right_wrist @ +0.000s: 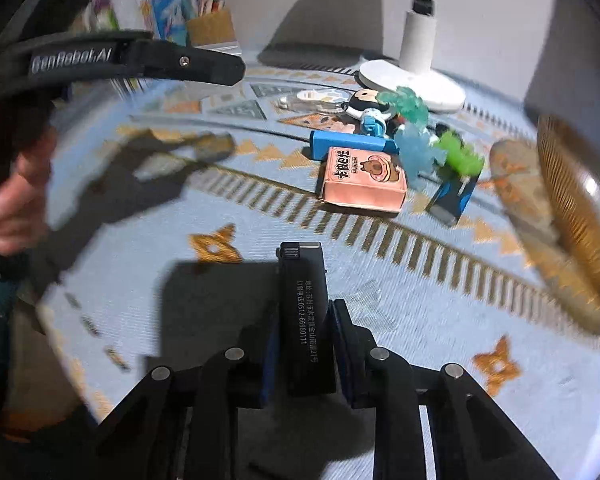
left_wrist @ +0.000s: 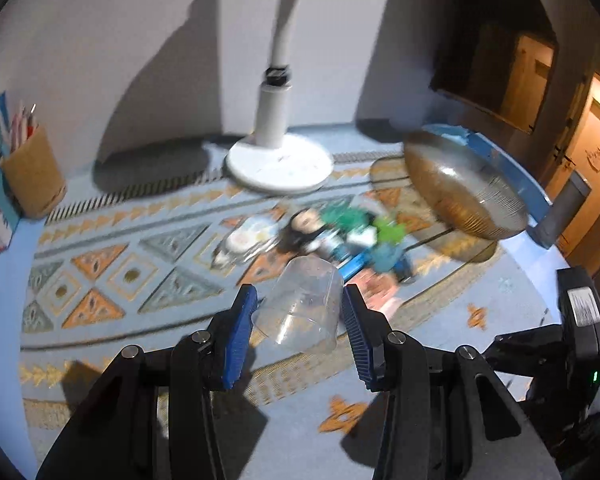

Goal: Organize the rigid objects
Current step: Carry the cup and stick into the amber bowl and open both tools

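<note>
1. left gripper (left_wrist: 298, 322): one; jaws spread, a clear plastic cup (left_wrist: 300, 308) tilted between the blue pads (left_wrist: 239, 336). whether the pads touch it cannot be told.
2. right gripper (right_wrist: 305, 344): one; jaws pinching one black rectangular block (right_wrist: 305, 312) with white printed text, upright above the patterned cloth (right_wrist: 220, 208).
3. pink box (right_wrist: 362, 180): one, with a cartoon donut print, lying on the cloth in the pile.
4. blue boxes: two, one long (right_wrist: 340, 142) behind the pink box, one (right_wrist: 454, 196) tilted beside it.
5. spiky toys: three, teal (right_wrist: 408, 106), pale blue (right_wrist: 418, 150), green (right_wrist: 460, 156); blurred.
6. black-haired figurine (right_wrist: 366, 102): one, partly hidden.
7. ribbed glass bowl (left_wrist: 460, 184): one, tilted on the right; cut off in right wrist view.
8. white lamp base (left_wrist: 280, 164): one; top cut off.
9. pencil holder (left_wrist: 32, 172): one, contents blurred.
</note>
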`<state>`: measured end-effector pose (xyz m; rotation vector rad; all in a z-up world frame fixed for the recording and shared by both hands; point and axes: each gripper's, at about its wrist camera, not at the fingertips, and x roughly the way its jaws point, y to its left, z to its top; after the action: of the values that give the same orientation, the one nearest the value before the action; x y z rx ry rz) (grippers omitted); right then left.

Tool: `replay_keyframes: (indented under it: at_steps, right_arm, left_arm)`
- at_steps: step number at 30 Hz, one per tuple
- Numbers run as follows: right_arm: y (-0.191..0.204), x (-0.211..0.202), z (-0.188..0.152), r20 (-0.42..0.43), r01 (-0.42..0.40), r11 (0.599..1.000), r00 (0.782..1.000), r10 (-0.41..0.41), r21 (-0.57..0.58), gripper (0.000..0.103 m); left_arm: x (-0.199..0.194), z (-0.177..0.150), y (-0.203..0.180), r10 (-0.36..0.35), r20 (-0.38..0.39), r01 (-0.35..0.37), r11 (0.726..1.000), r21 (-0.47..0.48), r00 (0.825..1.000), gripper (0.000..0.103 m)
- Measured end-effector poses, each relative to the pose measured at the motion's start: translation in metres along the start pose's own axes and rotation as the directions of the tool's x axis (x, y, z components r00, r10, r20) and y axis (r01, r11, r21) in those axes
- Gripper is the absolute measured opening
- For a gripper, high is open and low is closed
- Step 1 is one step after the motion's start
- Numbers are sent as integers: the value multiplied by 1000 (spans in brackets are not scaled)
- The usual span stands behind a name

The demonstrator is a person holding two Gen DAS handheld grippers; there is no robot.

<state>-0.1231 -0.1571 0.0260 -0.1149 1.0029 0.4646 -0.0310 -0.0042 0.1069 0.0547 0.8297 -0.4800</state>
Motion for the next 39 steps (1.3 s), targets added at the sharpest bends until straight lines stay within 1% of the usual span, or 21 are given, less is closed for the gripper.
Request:
replay_keyframes:
  at_steps: [2, 4, 6, 8, 9, 10, 11, 12, 15, 17, 18, 19, 21, 23, 24, 26, 27, 31, 34, 37, 39]
  right_arm:
    - [-18, -16, 1, 38, -54, 996, 998, 51, 66, 24]
    - [-45, -40, 3, 99, -82, 988, 993, 69, 133, 24]
    - [-73, -68, 4, 160, -49, 981, 987, 19, 188, 24]
    - [-98, -98, 2, 206, 26, 973, 976, -75, 231, 24]
    - [-111, -113, 3, 223, 73, 964, 966, -133, 256, 24]
    - [-126, -127, 4, 236, 123, 951, 952, -194, 285, 24]
    - [-142, -144, 5, 246, 182, 929, 932, -267, 322, 24]
    - [-156, -156, 7, 251, 219, 909, 914, -318, 354, 24]
    - [-196, -191, 11, 252, 290, 846, 867, -430, 447, 24]
    - [-216, -209, 10, 239, 351, 796, 825, -512, 494, 24]
    - [-222, -213, 10, 232, 367, 780, 813, -534, 507, 24]
    - [-230, -214, 9, 223, 370, 769, 811, -541, 521, 24]
    - [-246, -208, 11, 201, 345, 764, 831, -519, 546, 24]
    - [-262, -194, 12, 167, 333, 761, 853, -495, 556, 24]
    - [-266, -187, 10, 149, 335, 760, 860, -488, 558, 24]
    - [-272, -166, 13, 110, 338, 758, 875, -472, 558, 24]
    - [-274, -159, 13, 93, 345, 754, 878, -470, 560, 24]
    - [-281, -144, 11, 46, 386, 739, 871, -490, 552, 23]
    - [-281, -142, 12, 31, 421, 727, 854, -519, 543, 23]
    - [-281, -141, 13, 19, 447, 721, 843, -537, 530, 23]
    - [-284, -139, 12, 17, 435, 726, 852, -524, 533, 23]
  left_arm:
    - [-5, 15, -20, -18, 24, 17, 999, 28, 1000, 41]
    - [-8, 30, -41, -37, 50, 34, 998, 58, 998, 41]
    - [-10, 47, -63, -61, 73, 55, 995, 88, 995, 41]
    - [-11, 65, -89, -88, 99, 76, 990, 120, 991, 41]
    - [-9, 77, -104, -104, 113, 88, 987, 136, 988, 41]
    - [-8, 84, -114, -113, 121, 95, 985, 144, 986, 41]
    - [-6, 94, -126, -125, 129, 105, 983, 152, 984, 41]
    - [-4, 103, -137, -138, 134, 116, 980, 160, 981, 41]
    - [8, 128, -169, -157, 150, 130, 976, 177, 976, 41]
    - [20, 138, -182, -180, 139, 156, 973, 168, 974, 41]
    - [28, 141, -187, -191, 133, 169, 973, 159, 973, 41]
    - [39, 144, -193, -202, 119, 183, 971, 150, 972, 41]
    - [64, 143, -202, -216, 72, 206, 969, 134, 974, 41]
    - [93, 136, -213, -212, 14, 209, 971, 115, 977, 41]
    - [112, 131, -217, -211, -29, 213, 971, 104, 977, 41]
    - [132, 120, -222, -207, -77, 214, 972, 93, 975, 41]
    - [141, 115, -225, -209, -96, 217, 971, 95, 973, 41]
    - [165, 101, -237, -200, -144, 219, 967, 128, 969, 41]
    - [177, 97, -243, -209, -176, 234, 963, 132, 962, 41]
    - [185, 95, -250, -201, -193, 231, 962, 146, 960, 41]
    - [189, 94, -253, -202, -203, 233, 961, 146, 958, 41]
